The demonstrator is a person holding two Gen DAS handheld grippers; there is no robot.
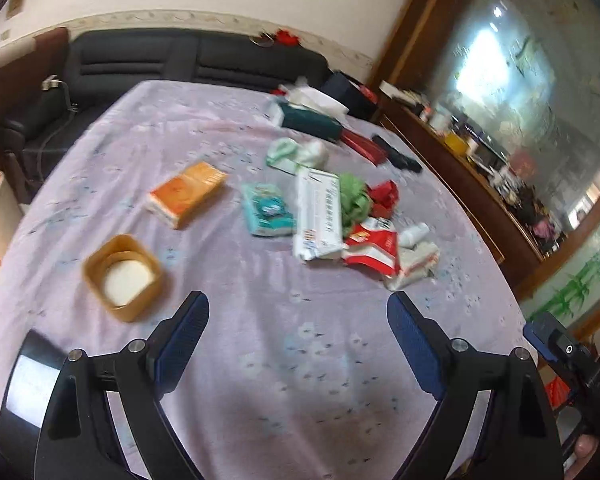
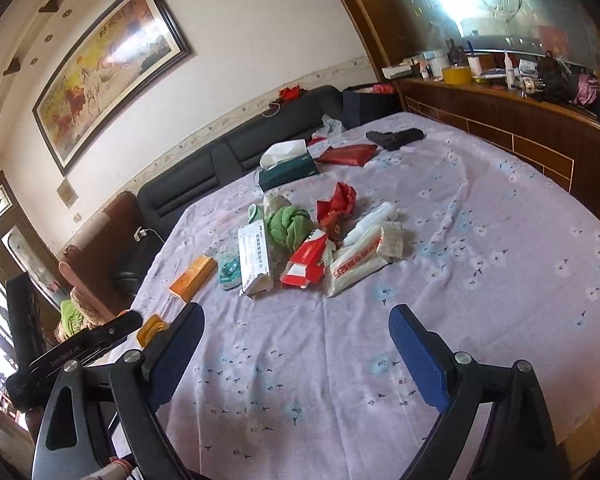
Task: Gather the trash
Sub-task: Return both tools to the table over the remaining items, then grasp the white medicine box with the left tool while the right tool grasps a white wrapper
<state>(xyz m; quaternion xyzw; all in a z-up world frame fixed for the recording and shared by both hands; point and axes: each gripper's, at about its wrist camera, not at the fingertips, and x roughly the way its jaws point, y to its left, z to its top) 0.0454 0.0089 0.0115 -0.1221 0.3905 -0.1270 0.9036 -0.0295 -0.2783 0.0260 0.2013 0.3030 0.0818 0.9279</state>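
Note:
A pile of trash lies mid-table on the lilac cloth: a white printed wrapper [image 1: 316, 216] [image 2: 254, 262], a red-and-white packet [image 1: 374, 250] [image 2: 306, 260], a crumpled green piece [image 1: 354, 198] [image 2: 290, 224], crumpled red foil [image 1: 386, 196] [image 2: 338, 200] and a white pouch with red print [image 2: 356, 266]. An orange box [image 1: 186, 192] [image 2: 194, 278] and a teal packet [image 1: 268, 210] [image 2: 230, 270] lie to the left. My left gripper [image 1: 298, 308] is open and empty above bare cloth near the pile. My right gripper [image 2: 296, 316] is open and empty, short of the pile.
A yellow square container [image 1: 122, 278] holding a white disc sits front left. A green tissue box [image 2: 288, 168], a red packet [image 2: 348, 156] and a black object [image 2: 396, 138] lie at the far side. A dark sofa [image 1: 160, 60] stands behind the table, a wooden sideboard [image 2: 500, 120] to the right.

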